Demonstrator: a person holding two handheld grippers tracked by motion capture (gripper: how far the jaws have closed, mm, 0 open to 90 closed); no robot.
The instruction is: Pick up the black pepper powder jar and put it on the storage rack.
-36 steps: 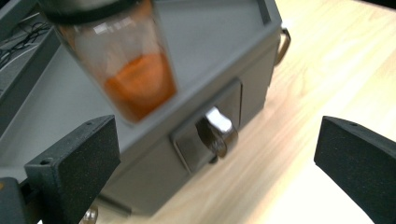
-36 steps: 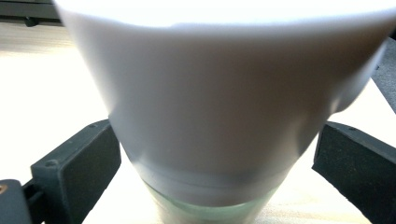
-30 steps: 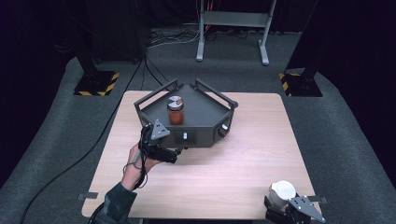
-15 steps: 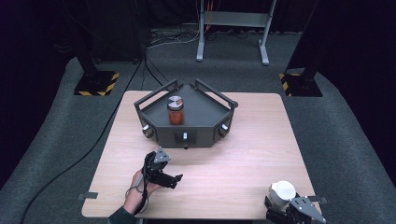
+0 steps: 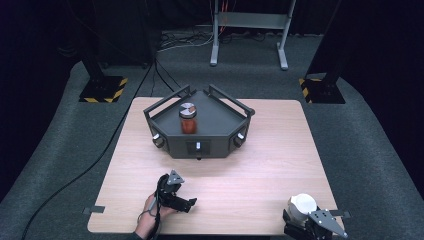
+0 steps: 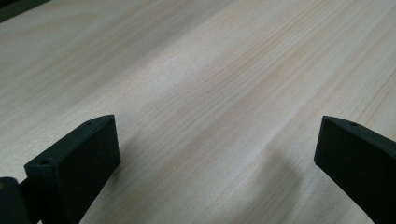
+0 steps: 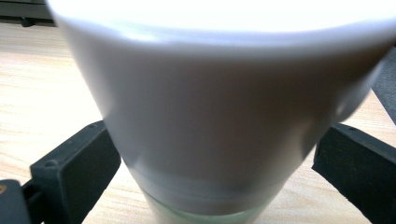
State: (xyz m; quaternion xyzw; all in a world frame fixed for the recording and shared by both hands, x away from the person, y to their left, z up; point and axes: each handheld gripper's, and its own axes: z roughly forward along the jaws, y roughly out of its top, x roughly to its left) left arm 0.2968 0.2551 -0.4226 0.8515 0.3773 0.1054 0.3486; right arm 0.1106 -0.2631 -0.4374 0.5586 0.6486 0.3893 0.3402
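Holding our left gripper point(image 5: 187, 202) wide open over the bare table point(image 5: 260, 170), we clamp the white cup point(image 7: 224, 107) in our right gripper point(image 5: 312, 227).

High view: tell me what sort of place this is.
Most likely a lab or recording studio, not a home: a bare wooden table stands on grey carpet among black curtains, with hazard-striped stand bases and a metal frame behind.
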